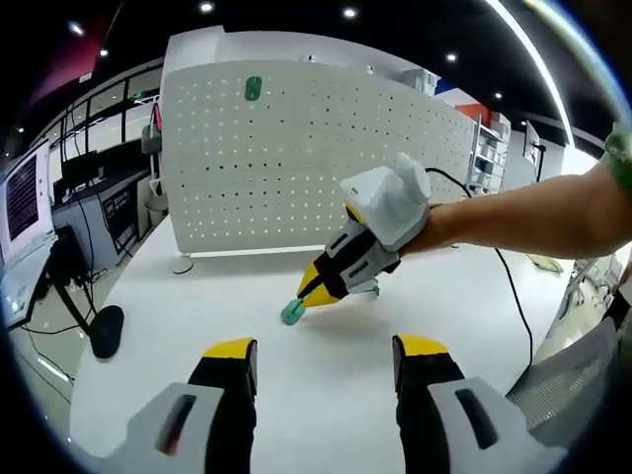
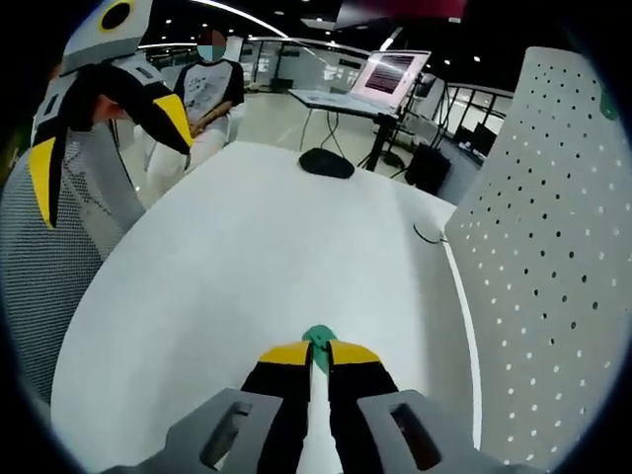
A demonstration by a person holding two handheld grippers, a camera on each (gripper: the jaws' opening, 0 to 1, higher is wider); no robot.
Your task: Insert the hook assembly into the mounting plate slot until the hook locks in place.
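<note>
On the left side of the white counter [image 1: 197,296] a black mouse-like object [image 1: 107,329] lies near the edge, beside a laptop [image 1: 25,202] on a stand. The left tongs [image 1: 326,357] hover low over the counter, jaws wide apart and empty. Behind stands the white pegboard mounting plate [image 1: 296,158], upright, with one green hook [image 1: 253,89] already seated near its top.

Toward the middle, the right tongs [image 1: 308,296] reach in from the right, pressed shut on a small green hook assembly [image 1: 292,313] at counter level, well short of the plate. In the right gripper view the same green hook assembly [image 2: 318,343] pokes out between the closed tips of the right tongs [image 2: 316,357], the pegboard [image 2: 553,257] rising along the right side.

The piece looks like light, stiff moulded plastic, probably a bit slippery, so a firm pinch across its body seems wise, leaving the insertion end free. Its long axis appears to run along the jaws, tip pointing forward and down toward the counter, though the exact shape is too small to tell.
</note>
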